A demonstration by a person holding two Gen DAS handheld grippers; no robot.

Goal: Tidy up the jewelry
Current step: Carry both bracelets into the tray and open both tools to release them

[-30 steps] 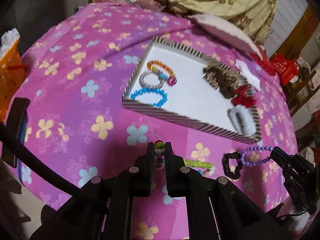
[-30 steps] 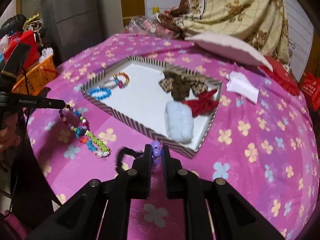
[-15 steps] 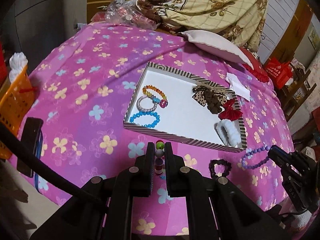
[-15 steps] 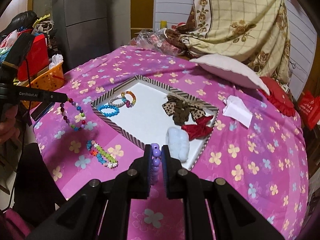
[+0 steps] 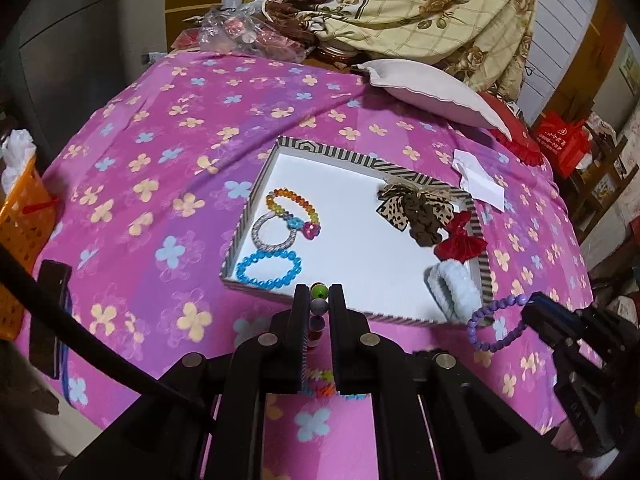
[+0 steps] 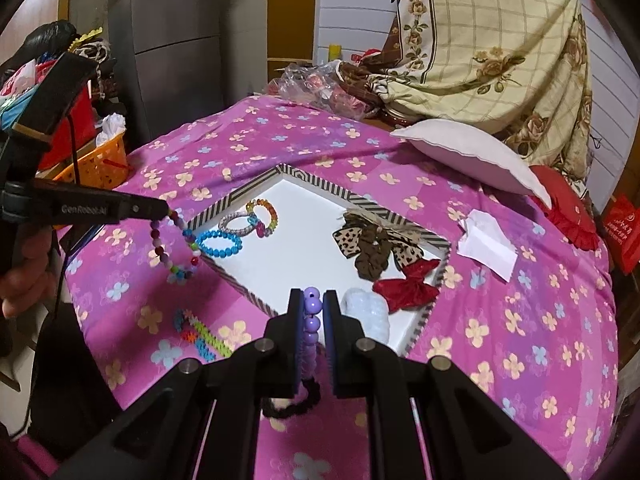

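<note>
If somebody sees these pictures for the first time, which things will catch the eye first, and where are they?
First, the pink flowered cloth covering the whole table. In its middle lies the striped tray, with bracelets in one corner and hair bows opposite. Nearest the cameras, the left tongs pinch a multicoloured bead bracelet that hangs above the cloth, and the right tongs pinch a purple bead bracelet.
</note>
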